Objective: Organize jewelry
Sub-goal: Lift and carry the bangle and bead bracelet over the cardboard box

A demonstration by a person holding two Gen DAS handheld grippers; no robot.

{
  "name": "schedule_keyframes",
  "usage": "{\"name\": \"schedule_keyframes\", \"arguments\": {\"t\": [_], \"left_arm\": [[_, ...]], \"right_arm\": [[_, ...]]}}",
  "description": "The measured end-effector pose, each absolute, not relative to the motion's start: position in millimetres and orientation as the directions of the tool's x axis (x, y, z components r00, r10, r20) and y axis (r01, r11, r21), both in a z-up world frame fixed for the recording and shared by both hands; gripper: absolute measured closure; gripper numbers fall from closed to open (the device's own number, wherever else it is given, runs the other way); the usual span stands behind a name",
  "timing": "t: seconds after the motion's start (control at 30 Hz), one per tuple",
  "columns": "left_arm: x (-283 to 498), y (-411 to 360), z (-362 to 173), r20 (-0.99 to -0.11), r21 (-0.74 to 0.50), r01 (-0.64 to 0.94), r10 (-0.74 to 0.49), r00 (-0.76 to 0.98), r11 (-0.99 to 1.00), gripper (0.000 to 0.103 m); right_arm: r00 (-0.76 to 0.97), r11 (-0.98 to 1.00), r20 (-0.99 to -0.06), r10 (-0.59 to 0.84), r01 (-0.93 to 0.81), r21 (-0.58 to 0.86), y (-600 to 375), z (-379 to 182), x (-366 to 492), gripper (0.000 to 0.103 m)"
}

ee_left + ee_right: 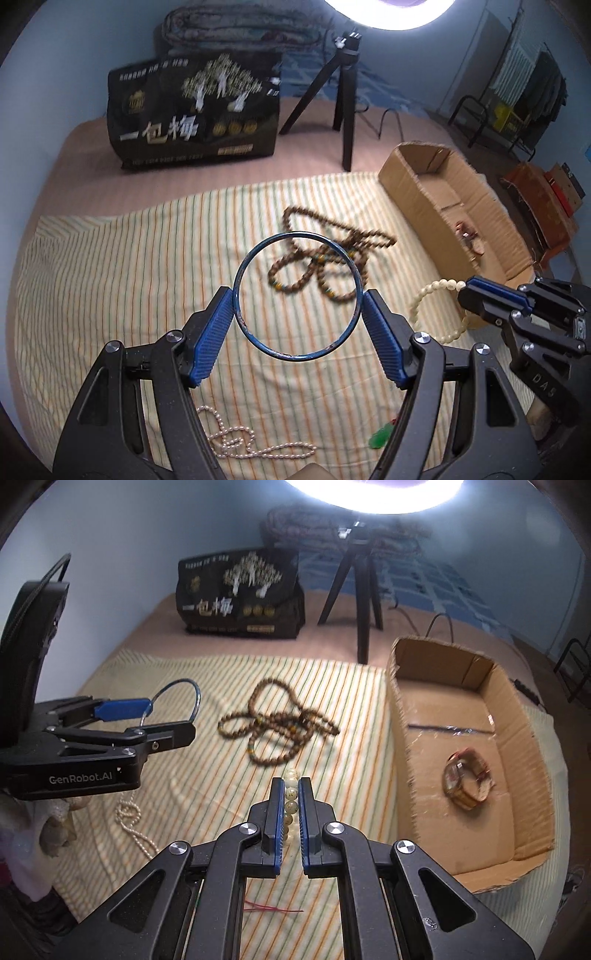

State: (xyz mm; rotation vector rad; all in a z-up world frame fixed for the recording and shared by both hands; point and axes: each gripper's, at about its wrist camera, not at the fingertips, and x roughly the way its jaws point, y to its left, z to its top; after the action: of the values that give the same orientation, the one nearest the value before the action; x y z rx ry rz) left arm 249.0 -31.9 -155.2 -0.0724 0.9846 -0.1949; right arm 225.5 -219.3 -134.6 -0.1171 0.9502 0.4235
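My left gripper [297,301] is shut on a thin blue bangle [295,354], held across its width above the striped cloth. It shows from the side in the right wrist view [170,716]. My right gripper [291,786] is shut on a cream bead bracelet [290,794], lifted over the cloth; it also shows in the left wrist view [432,295]. A brown wooden bead necklace [325,254] lies tangled on the cloth ahead of both grippers [273,723]. An open cardboard box [461,709] at the right holds one reddish bracelet [467,781].
A white pearl necklace [243,443] and a small green piece [380,439] lie on the striped cloth [129,277] near me. A black printed bag [195,114] and a black tripod [343,107] stand at the far side. A red thread [273,909] lies close by.
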Motion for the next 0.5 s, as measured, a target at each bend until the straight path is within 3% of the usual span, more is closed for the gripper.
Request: {"name": "schedule_keyframes", "arguments": {"t": [0.5], "left_arm": [[255, -87, -116, -0.753, -0.208, 0.224, -0.302, 0.585, 0.952, 0.03]], "right_arm": [[0.631, 0.955, -0.732, 0.257, -0.281, 0.092, -288, -82, 235, 0.097]]}}
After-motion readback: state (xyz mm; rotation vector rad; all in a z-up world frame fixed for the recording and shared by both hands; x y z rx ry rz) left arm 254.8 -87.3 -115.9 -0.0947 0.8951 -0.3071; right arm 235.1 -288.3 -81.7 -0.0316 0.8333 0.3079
